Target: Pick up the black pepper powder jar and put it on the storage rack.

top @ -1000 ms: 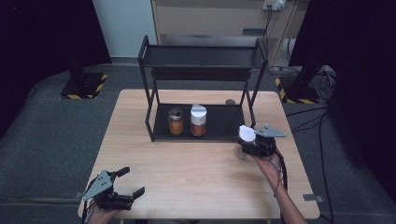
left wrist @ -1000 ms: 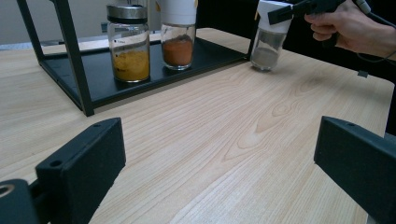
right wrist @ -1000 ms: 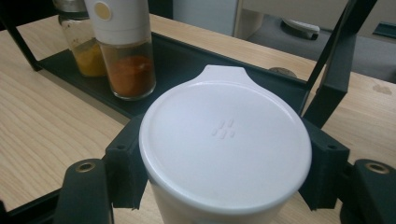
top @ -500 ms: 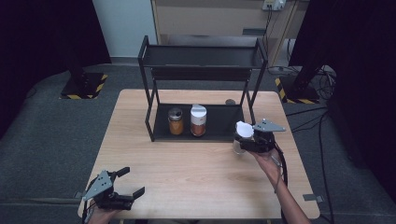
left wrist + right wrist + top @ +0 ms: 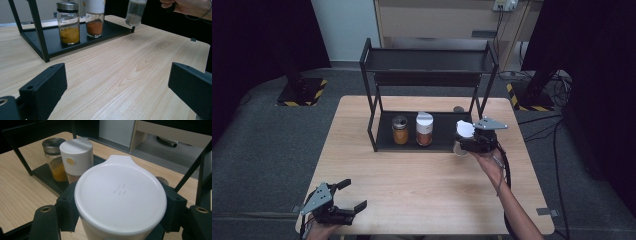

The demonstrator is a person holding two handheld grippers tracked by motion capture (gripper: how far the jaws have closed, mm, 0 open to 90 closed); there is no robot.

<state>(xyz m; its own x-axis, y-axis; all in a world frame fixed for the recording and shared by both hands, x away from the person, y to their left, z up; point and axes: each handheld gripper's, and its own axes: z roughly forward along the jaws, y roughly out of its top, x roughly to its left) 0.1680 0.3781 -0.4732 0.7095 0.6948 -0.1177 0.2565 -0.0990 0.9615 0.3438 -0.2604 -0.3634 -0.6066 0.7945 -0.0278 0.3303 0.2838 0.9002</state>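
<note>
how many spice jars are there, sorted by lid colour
white-lidded jars: 2, one on the rack's bottom shelf and one held in the right gripper
silver-lidded jars: 1, with yellow powder, beside the white-lidded one on the shelf
total: 3

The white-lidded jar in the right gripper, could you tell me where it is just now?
In the high view the jar hangs in the right gripper at the rack's right end, right of the two jars on its tray.
</note>
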